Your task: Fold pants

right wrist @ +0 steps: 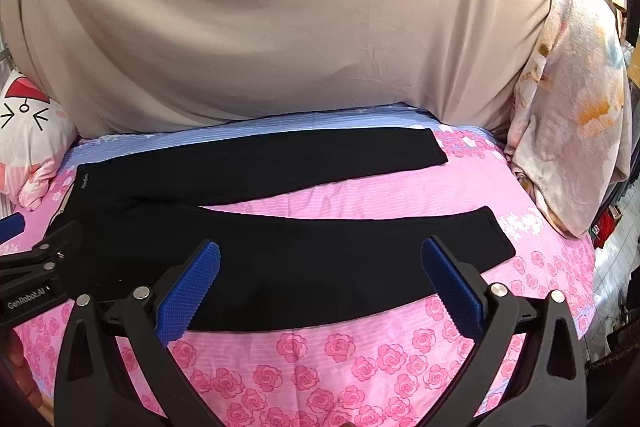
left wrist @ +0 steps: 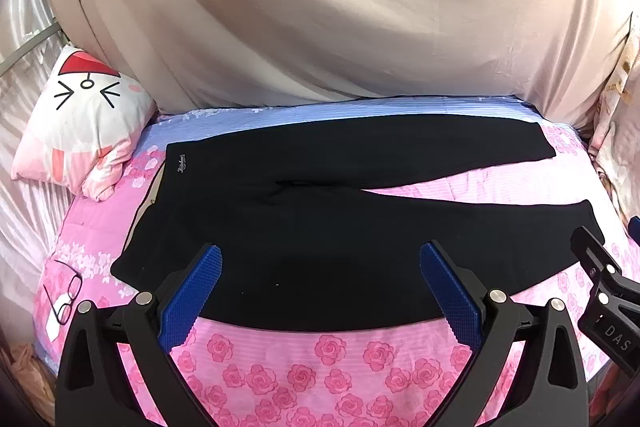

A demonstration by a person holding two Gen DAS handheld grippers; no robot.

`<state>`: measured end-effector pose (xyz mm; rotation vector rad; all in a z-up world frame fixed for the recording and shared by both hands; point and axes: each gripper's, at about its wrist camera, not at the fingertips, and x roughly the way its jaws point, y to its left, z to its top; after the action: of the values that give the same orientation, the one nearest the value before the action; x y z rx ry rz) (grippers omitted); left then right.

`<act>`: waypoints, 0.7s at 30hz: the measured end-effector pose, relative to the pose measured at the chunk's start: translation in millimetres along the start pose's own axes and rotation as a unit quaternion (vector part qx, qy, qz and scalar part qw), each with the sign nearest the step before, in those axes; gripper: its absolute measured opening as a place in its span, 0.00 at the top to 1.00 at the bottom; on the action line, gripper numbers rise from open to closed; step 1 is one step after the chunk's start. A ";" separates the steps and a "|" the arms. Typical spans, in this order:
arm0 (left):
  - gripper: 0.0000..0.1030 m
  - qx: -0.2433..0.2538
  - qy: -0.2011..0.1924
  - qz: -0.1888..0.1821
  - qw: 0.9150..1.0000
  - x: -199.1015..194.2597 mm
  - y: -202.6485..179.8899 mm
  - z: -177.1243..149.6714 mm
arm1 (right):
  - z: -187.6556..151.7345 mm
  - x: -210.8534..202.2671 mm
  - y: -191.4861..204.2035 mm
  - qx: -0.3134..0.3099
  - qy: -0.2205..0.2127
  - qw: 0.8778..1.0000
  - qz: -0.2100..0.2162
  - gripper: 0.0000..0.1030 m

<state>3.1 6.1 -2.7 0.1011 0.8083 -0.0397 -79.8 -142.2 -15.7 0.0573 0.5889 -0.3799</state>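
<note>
Black pants point(left wrist: 320, 211) lie flat on a rose-print bed point(left wrist: 320, 367), legs spread toward the right, as the left gripper point(left wrist: 320, 255) and right gripper point(right wrist: 320, 251) hover, fingers released, grasping nothing.

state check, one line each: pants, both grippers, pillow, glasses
pants: unfolded, flat on the bedspread, legs spread apart, waistband at left
left gripper: open, empty, over the near leg
right gripper: open, empty, over the near leg
cat pillow: lying at the left end, beside the waistband
glasses: lying on the bedspread, near left corner
</note>
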 end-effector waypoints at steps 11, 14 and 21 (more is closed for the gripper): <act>0.05 -0.001 -0.001 0.002 1.000 -3.0 -2.5 2.1 | 1.7 -4.3 7.1 -0.007 0.000 1.000 0.002 0.04; 0.05 0.001 0.000 0.005 1.000 -3.1 -1.8 2.1 | 1.1 -3.8 7.2 -0.006 0.002 1.000 0.003 0.04; 0.05 -0.001 0.003 0.007 1.000 -3.3 -3.7 1.8 | 0.7 -0.9 4.8 -0.005 0.007 1.000 0.002 0.04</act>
<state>1.8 2.2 0.6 0.1060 0.8132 -0.0251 -78.4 -137.5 -14.9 0.0524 0.6050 -0.3734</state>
